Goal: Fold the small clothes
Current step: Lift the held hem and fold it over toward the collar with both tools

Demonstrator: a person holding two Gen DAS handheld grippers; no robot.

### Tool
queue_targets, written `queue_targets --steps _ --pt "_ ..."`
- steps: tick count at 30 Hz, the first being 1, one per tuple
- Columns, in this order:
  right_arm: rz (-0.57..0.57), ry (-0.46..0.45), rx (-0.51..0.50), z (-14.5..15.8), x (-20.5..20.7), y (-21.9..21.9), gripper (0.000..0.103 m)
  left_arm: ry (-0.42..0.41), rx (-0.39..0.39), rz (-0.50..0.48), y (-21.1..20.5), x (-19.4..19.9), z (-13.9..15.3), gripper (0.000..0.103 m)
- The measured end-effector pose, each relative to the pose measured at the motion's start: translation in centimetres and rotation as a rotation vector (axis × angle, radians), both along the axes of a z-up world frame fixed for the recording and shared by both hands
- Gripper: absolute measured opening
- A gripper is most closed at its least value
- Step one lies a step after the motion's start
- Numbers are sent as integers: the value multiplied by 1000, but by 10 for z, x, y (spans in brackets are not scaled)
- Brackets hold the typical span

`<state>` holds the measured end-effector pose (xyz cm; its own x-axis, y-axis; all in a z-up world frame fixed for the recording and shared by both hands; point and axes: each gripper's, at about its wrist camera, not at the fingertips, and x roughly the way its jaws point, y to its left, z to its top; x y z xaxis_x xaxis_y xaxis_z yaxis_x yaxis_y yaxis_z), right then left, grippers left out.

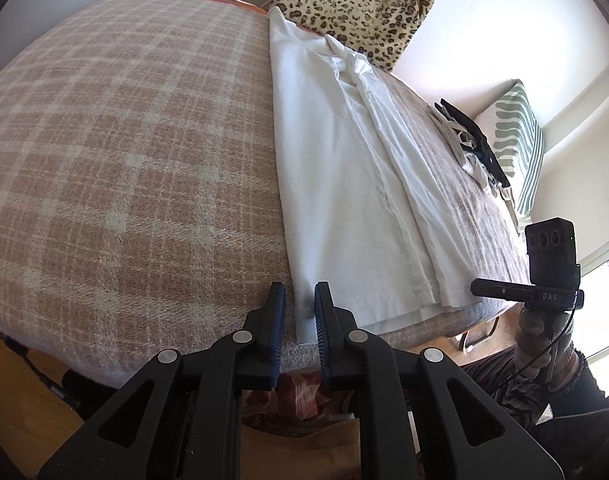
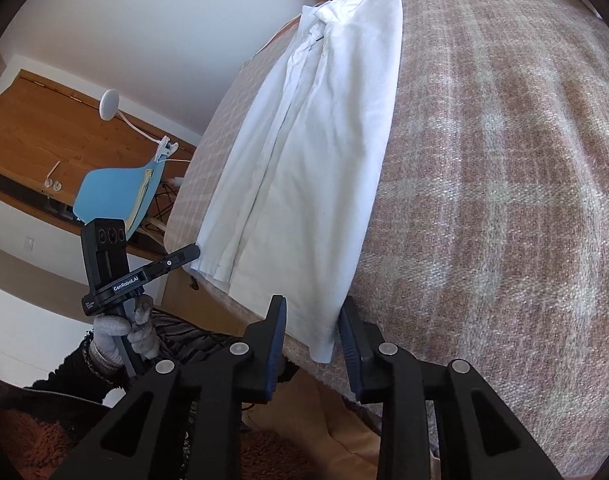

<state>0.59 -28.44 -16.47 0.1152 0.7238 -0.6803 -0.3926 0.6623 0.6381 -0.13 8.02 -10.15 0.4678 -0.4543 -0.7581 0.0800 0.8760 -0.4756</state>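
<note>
Where the white shirt [image 1: 344, 184] is lying: it's stretching out long and narrow on the plaid blanket [image 1: 124, 160], sides folded in, collar end pointing away toward the far edge and hem sitting right at the near edge.

Hem corners: one near corner is sitting between each gripper's jaws, so both tools are working the same end of the shirt.

Left gripper [image 1: 299, 292]: it's hanging over the shirt's left hem corner with its jaws only a little apart. The cloth is running through the gap, and a bit of blanket is showing beside it, so it's looking loose rather than pinched.

Right gripper [image 2: 312, 308]: its jaws are standing wider apart, and the right hem corner is drooping between them without either pad pressing on it.

Hands: a gloved left hand [image 2: 124, 332] is gripping the left tool's handle, and a gloved right hand [image 1: 544, 344] is doing the same on the other side.

Clothes pile [image 1: 472, 140]: dark and white bits are waiting in a heap on the blanket, well apart from the shirt.

Pillows: a leopard cushion [image 1: 356, 4] is leaning past the collar end, and a green striped pillow [image 1: 520, 140] is sitting just behind the pile.

Background: a blue chair [image 2: 112, 192] and a white clip lamp [image 2: 109, 104] are showing beside the bed.
</note>
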Motion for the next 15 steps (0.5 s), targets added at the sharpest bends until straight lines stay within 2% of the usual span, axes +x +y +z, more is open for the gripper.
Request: queue_targets --steps 1,2,5,15 --pt "6 -1 -7 0 0 0 9 0 2 -11 -1 1 0 4" --pt "12 11 -13 -2 -1 3 4 -5 3 -15 -2 1 1 4" --pt "8 12 -6 -3 -3 7 2 -32 -6 -19 -1 1 9 3" --pt "-47 29 146 8 13 -10 2 -92 -45 -9 4 14 32 3"
